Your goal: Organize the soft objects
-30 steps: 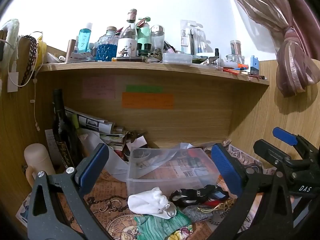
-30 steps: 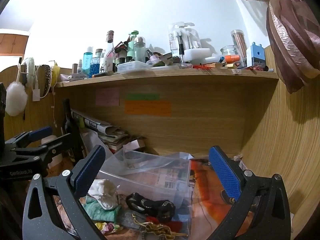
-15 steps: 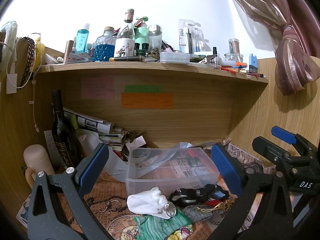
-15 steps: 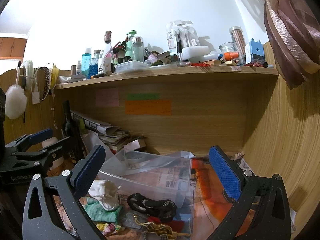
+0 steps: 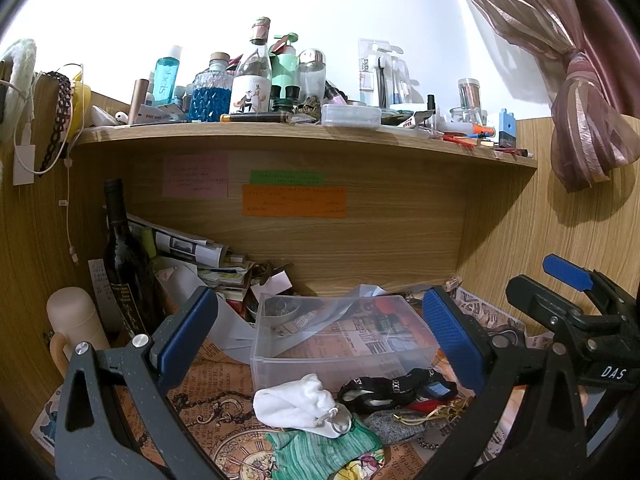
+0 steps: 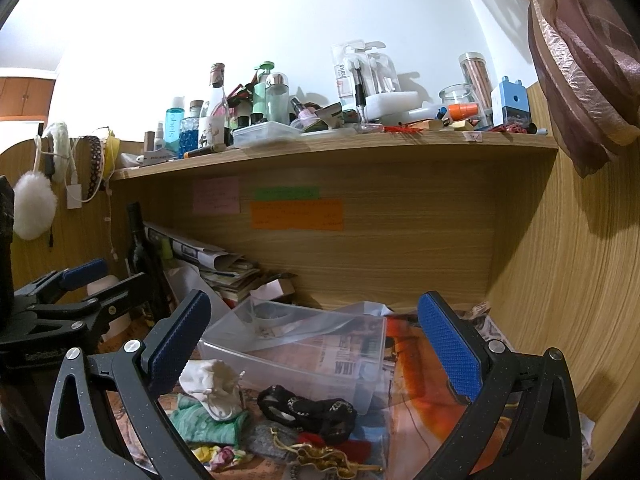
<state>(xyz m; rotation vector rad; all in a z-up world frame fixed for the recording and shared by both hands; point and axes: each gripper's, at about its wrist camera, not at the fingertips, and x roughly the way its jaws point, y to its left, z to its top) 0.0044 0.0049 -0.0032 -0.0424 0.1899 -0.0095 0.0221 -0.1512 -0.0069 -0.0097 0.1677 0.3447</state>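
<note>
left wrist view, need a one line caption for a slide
Open left gripper hovers over a white sock and black strap lying before a clear plastic bin, right gripper alongside.

sticky notes [image 5: 294, 200] writing unreadable (too small); green cloth [image 5: 320, 452] cut by edge

Both wrist views face desk nook, near; share clear bin [image 5: 340, 336] [image 6: 304, 344].

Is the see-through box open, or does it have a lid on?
Open. The clear plastic box has no lid on its rim in either view; only a loose clear plastic sheet drapes over its edge.
</note>
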